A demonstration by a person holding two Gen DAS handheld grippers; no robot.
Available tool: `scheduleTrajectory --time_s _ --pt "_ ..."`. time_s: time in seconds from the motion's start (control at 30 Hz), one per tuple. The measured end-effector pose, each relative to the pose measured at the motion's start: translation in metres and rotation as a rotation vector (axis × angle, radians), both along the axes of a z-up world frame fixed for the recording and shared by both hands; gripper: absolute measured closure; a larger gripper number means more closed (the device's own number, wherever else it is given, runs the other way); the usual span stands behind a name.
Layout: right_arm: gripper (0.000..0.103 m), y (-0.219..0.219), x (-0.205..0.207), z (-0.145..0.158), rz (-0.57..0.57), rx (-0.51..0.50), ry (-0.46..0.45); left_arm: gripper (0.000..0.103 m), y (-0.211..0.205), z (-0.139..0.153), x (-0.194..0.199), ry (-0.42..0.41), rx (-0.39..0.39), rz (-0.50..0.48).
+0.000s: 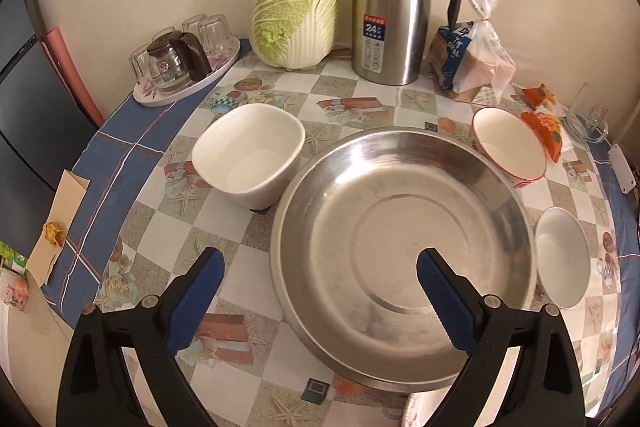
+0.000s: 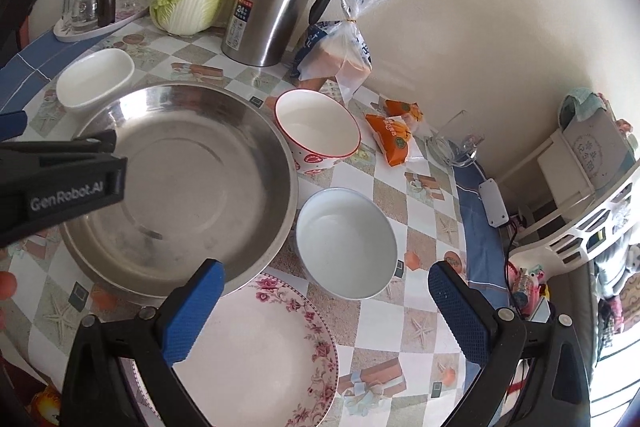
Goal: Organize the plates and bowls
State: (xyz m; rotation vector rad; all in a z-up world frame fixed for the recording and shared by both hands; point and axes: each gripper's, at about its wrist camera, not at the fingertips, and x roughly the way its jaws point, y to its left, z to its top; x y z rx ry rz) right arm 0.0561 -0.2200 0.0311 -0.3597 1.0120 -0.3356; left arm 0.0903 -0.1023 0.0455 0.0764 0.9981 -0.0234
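Both grippers, left [image 1: 320,269] and right [image 2: 326,281], hovered with jaws wide open and empty over the worktop [image 2: 416,211], the white bowl [image 2: 346,243] lying just ahead between the right jaws, beside the steel basin [image 2: 192,183] under the left.

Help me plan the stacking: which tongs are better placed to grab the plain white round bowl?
Right. The right tongs hang open directly before the white round bowl; the left tongs hover over the steel basin.
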Motion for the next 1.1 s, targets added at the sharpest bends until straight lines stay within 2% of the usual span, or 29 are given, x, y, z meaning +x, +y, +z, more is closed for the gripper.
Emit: scheduleTrajectory --time_s 0.1,0.23,0.37,0.6,0.7,0.83,0.93,1.1 --pt "0.000 -0.005 -0.006 0.005 -0.006 0.008 -0.014 0.006 -0.002 0.006 -0.008 -0.028 0.001 0.024" --pt "0.000 -0.017 -0.015 0.007 -0.043 0.010 -0.020 0.006 0.001 0.010 -0.019 -0.047 -0.034 0.061" --pt "0.000 -0.030 -0.026 0.010 -0.080 0.025 -0.050 0.006 -0.001 0.010 -0.031 -0.042 -0.065 0.049" --pt "0.000 -0.058 -0.044 0.015 -0.156 0.182 -0.154 0.006 0.002 0.013 -0.054 -0.066 -0.113 0.050" --pt "0.000 -0.073 -0.053 0.010 -0.190 0.275 -0.176 0.006 -0.002 0.009 -0.062 -0.070 -0.068 0.049" --pt "0.000 -0.111 -0.067 -0.001 -0.301 0.539 -0.229 0.006 -0.010 0.007 -0.072 -0.087 0.002 0.036" --pt "0.000 -0.127 -0.078 -0.006 -0.383 0.552 -0.268 0.006 -0.015 0.002 -0.076 -0.077 0.042 0.024" --pt "0.000 -0.148 -0.092 -0.018 -0.447 0.605 -0.285 0.006 -0.022 -0.007 -0.082 -0.049 0.063 0.014"
